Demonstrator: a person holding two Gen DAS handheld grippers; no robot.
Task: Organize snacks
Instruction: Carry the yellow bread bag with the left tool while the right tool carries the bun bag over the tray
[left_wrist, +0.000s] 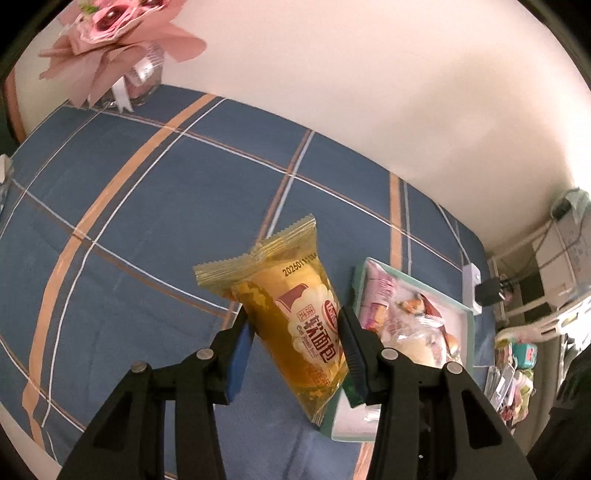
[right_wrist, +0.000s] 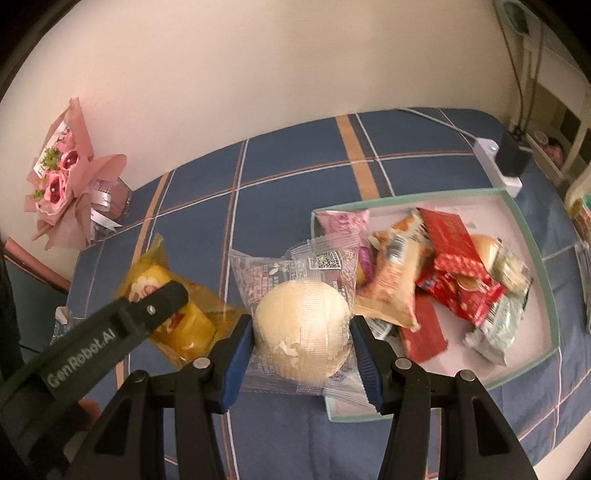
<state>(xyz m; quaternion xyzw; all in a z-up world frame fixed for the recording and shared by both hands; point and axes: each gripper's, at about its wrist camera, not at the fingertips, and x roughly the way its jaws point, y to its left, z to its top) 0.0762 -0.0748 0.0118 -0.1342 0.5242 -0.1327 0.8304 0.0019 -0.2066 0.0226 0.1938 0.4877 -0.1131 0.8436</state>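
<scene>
Frankly, both carries look slightly precarious.
Risk: yellow pack hangs tilted, slick wrapper could slide out of the pads.
Risk: bun is soft, squeezing may crush it.
Left gripper: clamped on yellow pack, pack between fingers, most beyond tips.
Right gripper: clamped on bun, centred between fingers.
Tray: beyond right finger.

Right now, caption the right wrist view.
Right hand-held gripper clamps a clear-wrapped round pale bun beside the teal-rimmed snack tray.
</scene>
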